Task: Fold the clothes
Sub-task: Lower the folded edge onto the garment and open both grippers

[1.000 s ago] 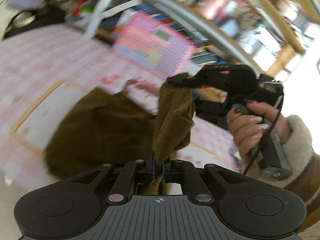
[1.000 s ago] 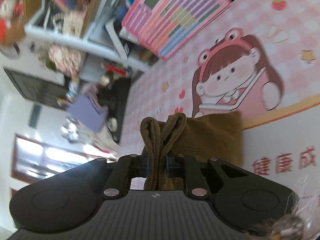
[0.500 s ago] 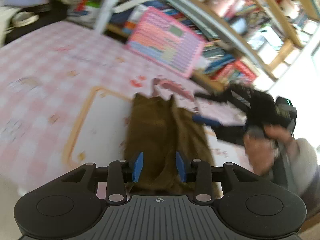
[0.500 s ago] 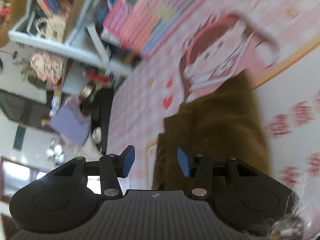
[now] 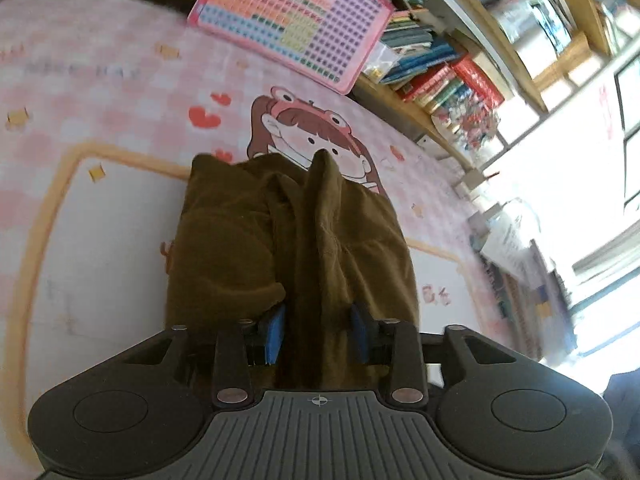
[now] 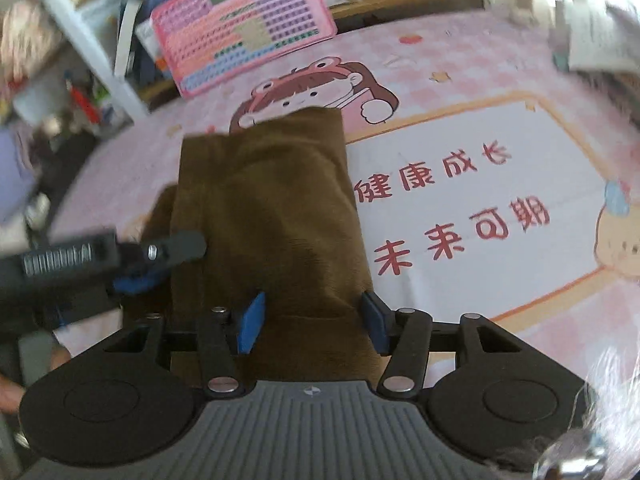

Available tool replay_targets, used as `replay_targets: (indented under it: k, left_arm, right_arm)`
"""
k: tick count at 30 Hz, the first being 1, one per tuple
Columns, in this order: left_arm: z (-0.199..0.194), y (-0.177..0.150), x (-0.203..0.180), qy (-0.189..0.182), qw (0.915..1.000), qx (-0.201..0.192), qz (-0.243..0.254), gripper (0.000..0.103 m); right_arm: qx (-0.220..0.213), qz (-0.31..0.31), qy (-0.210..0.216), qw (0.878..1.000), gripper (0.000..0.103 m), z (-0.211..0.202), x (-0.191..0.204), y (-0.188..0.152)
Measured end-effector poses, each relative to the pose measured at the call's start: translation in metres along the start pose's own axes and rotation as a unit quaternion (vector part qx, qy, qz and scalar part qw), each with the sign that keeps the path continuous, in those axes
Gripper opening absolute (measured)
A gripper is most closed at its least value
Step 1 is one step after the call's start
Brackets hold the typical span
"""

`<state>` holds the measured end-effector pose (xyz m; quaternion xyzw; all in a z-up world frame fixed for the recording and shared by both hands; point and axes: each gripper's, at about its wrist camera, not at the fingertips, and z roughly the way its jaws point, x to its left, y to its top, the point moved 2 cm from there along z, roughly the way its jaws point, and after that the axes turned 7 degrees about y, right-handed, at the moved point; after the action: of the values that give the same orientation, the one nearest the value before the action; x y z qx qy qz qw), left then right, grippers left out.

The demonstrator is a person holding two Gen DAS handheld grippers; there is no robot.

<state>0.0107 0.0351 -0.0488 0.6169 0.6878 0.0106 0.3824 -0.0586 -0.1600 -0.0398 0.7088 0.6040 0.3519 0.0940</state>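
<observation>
- Now the largest thing in either view is the pink cartoon mat [image 6: 460, 208], and the brown garment [image 6: 268, 216] lies on it as a narrow, layered bundle, its far end over the frog-hat girl printed on the mat.
- A second ago both grippers pinched bunched brown cloth and held it off the mat; half a second ago the jaws were already parting; at this moment the cloth is down and neither gripper holds it.
- That change reads, as I judge it, as a fold just laid and released; whether more folds are wanted, the bundle alone does not settle.
- The left wrist view shows what the other hides: the top of the garment is uneven, with a raised ridge running along it away from the camera and a rounded lump on the left side, so the fold may need smoothing.
- The right wrist view shows instead a flatter rectangle beside the mat's red printed characters, with a lower layer peeking out on its left edge.
- The left gripper [image 5: 318, 334] has its blue pads spread, with the ridge of cloth between them but not squeezed; only the right wrist view shows it from outside, at the garment's left edge.
- The right gripper [image 6: 314, 326] stands wide apart too, straddling the near end of the garment.
</observation>
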Motion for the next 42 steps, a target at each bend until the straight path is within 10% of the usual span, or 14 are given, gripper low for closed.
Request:
replay_targets:
  k: [1,5,9,16,22,27,42]
  left_arm:
    - [-0.004,0.0,0.001,-0.005,1.0,-0.007,0.0,0.007]
    - [-0.04,-0.006,-0.031,-0.017,0.9882,-0.082,0.129,0.005]
    - [-0.011,-0.006,-0.009,0.044,0.9907,-0.046,0.12,0.006]
    - [0.002,-0.005,0.003,0.031,0.9944,-0.028,0.097,0.009]
    - [-0.018,0.0,0.003,0.014,0.9947,-0.041,0.093,0.017]
    - [-0.052,-0.009,0.001,0.014,0.9912,-0.077,0.107,0.049]
    - [-0.071,-0.038,0.01,0.053,0.9907,-0.047,0.116,0.064]
  right_arm:
    - [0.0,-0.003,-0.003,1.0,0.053,0.001,0.001,-0.001]
    - [0.002,0.001,0.0,1.0,0.055,0.003,0.004,0.0]
    - [0.013,-0.017,-0.012,1.0,0.06,0.009,0.01,-0.001]
    - [0.015,-0.034,-0.02,0.999,0.063,0.012,0.016,-0.002]
    - [-0.011,-0.027,-0.009,1.0,0.064,-0.001,0.017,0.004]
    - [-0.032,-0.013,-0.008,0.999,0.064,-0.017,0.015,0.004]
    - [-0.033,0.013,-0.038,0.999,0.075,-0.04,0.016,-0.021]
